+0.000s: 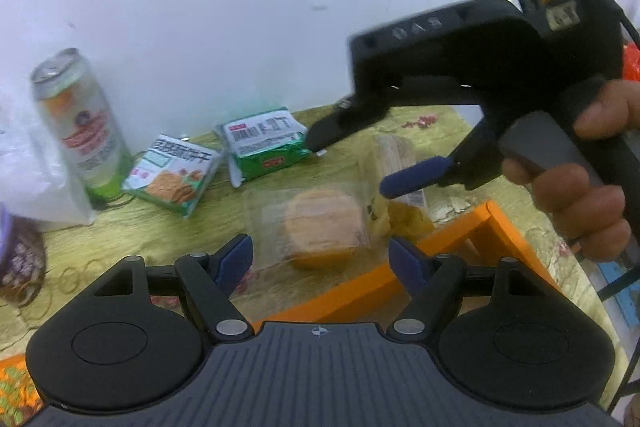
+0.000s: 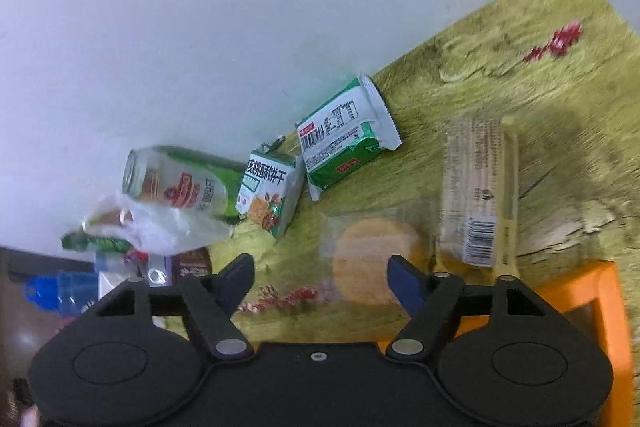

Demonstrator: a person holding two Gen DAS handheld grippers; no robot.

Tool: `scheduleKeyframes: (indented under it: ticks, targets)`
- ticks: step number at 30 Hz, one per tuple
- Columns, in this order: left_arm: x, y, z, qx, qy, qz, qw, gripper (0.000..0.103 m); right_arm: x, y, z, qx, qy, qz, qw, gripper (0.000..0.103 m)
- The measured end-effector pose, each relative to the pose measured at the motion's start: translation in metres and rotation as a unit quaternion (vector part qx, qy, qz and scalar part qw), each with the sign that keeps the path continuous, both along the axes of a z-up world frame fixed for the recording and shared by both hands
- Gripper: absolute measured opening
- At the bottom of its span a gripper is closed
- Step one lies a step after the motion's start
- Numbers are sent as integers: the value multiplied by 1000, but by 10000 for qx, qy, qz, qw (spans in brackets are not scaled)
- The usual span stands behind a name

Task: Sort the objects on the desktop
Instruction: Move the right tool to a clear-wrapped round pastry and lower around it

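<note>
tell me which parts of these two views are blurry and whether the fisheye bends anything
Left wrist view: the can and the right claw crossing the frame are smeared by motion, while the green packet reads fairly sharp. Right wrist view: the tablecloth streaks toward the right edge, and the round pastry is soft. In both, the fisheye tilts the can and darkens the corners.

Black grippers: blue-padded fingers [image 1: 416, 177], silver pivot screws, green indicator light.
</note>
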State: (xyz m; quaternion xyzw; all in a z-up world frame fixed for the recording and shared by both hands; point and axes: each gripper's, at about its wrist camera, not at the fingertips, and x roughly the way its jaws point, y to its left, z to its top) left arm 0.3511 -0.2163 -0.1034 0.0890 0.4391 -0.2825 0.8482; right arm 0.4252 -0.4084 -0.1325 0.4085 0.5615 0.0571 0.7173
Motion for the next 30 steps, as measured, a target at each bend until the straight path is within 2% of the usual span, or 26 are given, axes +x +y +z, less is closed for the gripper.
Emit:
scheduleKeyframes:
  ticks: [6,17,20,23,30]
  targets:
    - [21,-15,-20,55,221,-115,9997,76,11,-4,-25,232,571,-179,9979,79]
    - [42,-27,-53,246,790,-183,9964,77,26,-1,-51,352,1089,-234,9932,86]
    - [45,-29,-59,271,915,-193,9952,77,33,5,-54,333,1159,-176,9925,89]
    - [47,-28,-62,254,952,-176,9950,78,37,11,-56,322,1178,-118,9925,98]
    - [49,-23,-63,144,979,-115,9950,82,42,18,-57,269,1255,-66,9917,100]
